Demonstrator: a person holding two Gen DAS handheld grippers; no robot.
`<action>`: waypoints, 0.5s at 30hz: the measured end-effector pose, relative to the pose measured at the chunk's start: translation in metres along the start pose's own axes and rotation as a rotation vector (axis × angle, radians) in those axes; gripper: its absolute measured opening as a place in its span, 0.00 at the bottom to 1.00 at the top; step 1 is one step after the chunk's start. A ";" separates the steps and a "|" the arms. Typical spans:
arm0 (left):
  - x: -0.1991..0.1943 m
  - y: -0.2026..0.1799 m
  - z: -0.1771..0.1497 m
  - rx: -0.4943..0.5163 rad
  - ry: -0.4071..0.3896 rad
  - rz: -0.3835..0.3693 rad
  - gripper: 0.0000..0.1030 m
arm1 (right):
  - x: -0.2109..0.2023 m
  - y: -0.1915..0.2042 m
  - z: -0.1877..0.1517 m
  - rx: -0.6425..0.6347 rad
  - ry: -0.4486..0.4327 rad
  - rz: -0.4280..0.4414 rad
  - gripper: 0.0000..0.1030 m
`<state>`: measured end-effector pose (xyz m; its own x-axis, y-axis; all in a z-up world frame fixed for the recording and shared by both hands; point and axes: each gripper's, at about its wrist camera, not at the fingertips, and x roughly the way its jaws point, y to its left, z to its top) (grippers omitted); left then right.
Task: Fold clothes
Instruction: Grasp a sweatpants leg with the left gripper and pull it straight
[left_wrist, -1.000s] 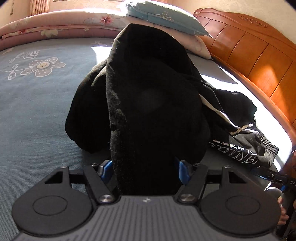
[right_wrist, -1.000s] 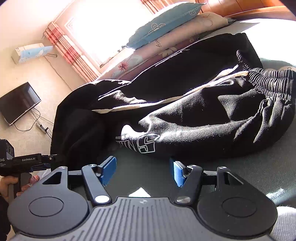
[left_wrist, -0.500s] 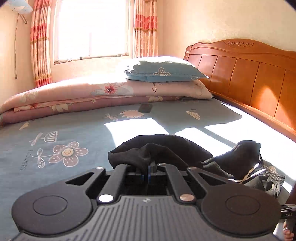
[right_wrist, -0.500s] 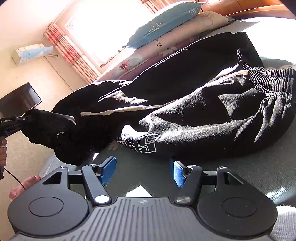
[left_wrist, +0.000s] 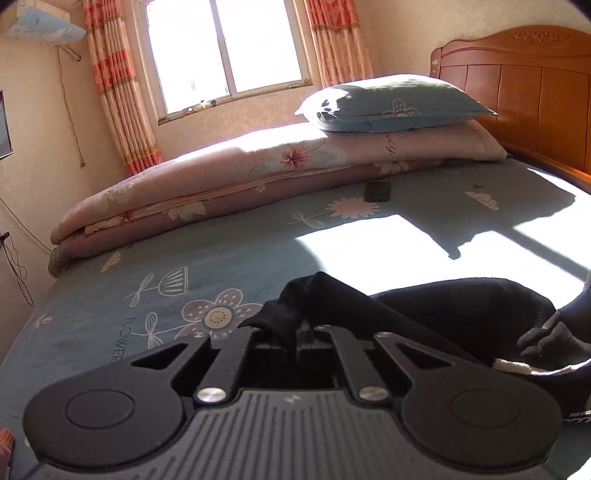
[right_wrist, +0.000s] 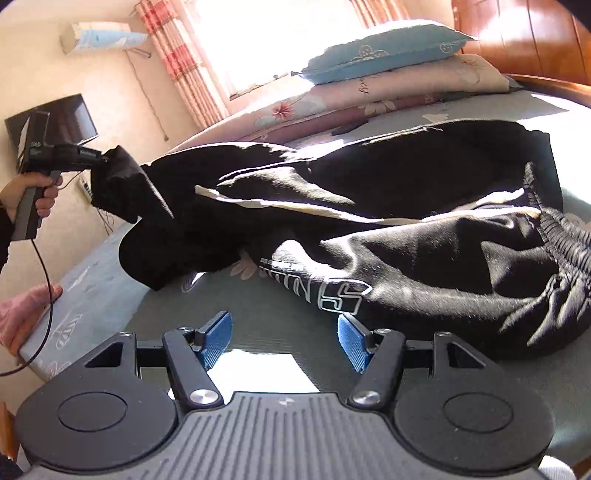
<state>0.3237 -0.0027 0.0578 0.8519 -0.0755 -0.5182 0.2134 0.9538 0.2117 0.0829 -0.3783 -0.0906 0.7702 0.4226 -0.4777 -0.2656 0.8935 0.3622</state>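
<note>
Trousers (right_wrist: 406, 229) crumpled on my bed (left_wrist: 221, 258) | left claw (left_wrist: 299, 341) clamped on a trouser end, lifted | right claw (right_wrist: 284, 339) apart, empty, near the printed leg

Black ribbed gripper bodies (right_wrist: 284, 435), silver screws, blue-padded jaws, dark sleeve (right_wrist: 4, 236).

Strong daylight pours through the window (left_wrist: 225, 51), blown out to white in the right wrist view. Hard bright patches and dark shadows fall across the bed (left_wrist: 229, 258). Edges bend with fisheye distortion.
</note>
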 end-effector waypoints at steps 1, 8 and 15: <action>0.004 0.004 0.001 -0.004 -0.002 0.009 0.02 | 0.003 0.011 0.006 -0.047 0.004 0.016 0.66; 0.032 0.030 0.017 0.002 -0.041 0.058 0.02 | 0.023 0.045 0.010 -0.141 0.053 0.047 0.66; 0.066 0.032 0.039 0.035 -0.071 0.046 0.03 | 0.044 0.065 0.004 -0.161 0.111 0.053 0.66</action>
<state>0.4058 0.0118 0.0626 0.8929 -0.0533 -0.4470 0.1884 0.9461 0.2636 0.1015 -0.3018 -0.0850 0.6868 0.4757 -0.5496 -0.4001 0.8786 0.2606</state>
